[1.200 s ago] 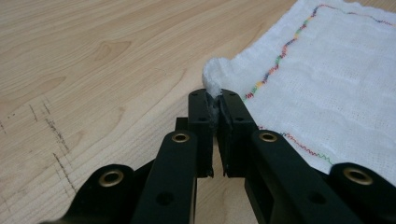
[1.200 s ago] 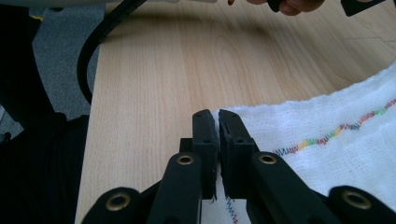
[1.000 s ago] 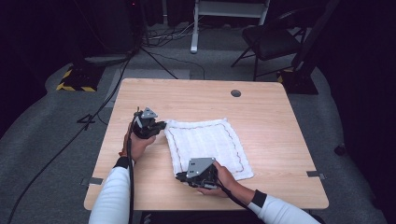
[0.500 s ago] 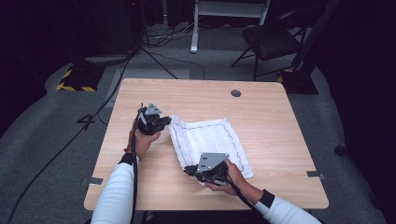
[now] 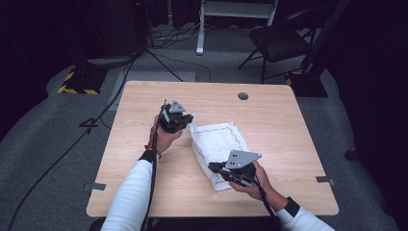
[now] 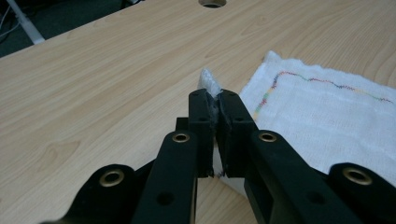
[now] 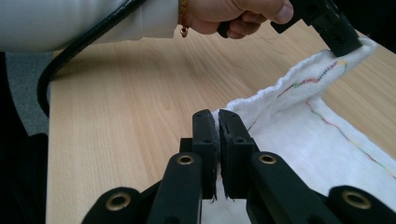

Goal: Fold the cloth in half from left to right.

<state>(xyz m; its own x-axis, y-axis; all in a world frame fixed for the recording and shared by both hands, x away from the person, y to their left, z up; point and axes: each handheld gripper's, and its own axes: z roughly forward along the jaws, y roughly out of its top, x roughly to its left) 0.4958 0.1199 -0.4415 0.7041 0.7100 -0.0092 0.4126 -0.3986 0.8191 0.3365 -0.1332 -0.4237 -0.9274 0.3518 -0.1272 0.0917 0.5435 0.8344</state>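
Clearly both grippers pinch the white cloth [image 5: 219, 147] by its left edge, left gripper [image 5: 185, 119] w/ jaws shut on the far corner, right gripper [image 5: 217, 169] on the near one, lifting that side off mid-desk [image 5: 144, 154], prob. to fold it rightward.

We have carried both grippers rightward in the high view — the left gripper [image 5: 185, 120] and right gripper [image 5: 217, 168] lifting the towel's [image 5: 221, 144] left edge, so the once-flat cloth now folds over itself, narrower.
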